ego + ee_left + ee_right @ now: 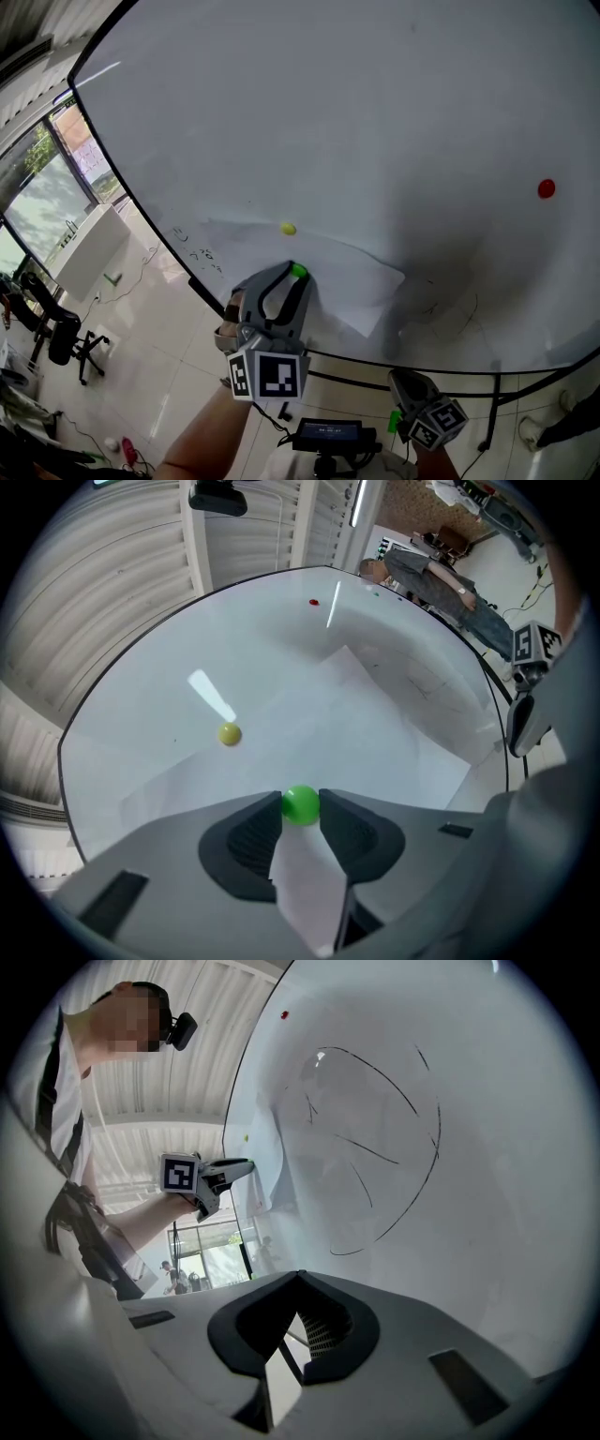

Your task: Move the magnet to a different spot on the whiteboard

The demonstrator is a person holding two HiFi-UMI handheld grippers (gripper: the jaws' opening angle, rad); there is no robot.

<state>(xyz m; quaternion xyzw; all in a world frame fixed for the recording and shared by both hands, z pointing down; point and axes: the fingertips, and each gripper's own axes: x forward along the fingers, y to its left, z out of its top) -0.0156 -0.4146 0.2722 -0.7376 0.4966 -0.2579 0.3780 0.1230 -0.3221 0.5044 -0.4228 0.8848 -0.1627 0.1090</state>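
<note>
A small green ball magnet sits on the whiteboard at the lower left corner of a white paper sheet. My left gripper points at the board, and its two pads press on the magnet from both sides. My right gripper hangs lower, below the board's bottom edge, with its tips together and nothing between them. The right gripper view also catches the left gripper from the side.
A yellow magnet sticks to the board just above the green one. A red magnet is far to the right. Pen scribbles mark the board. An office chair and a tripod device stand below.
</note>
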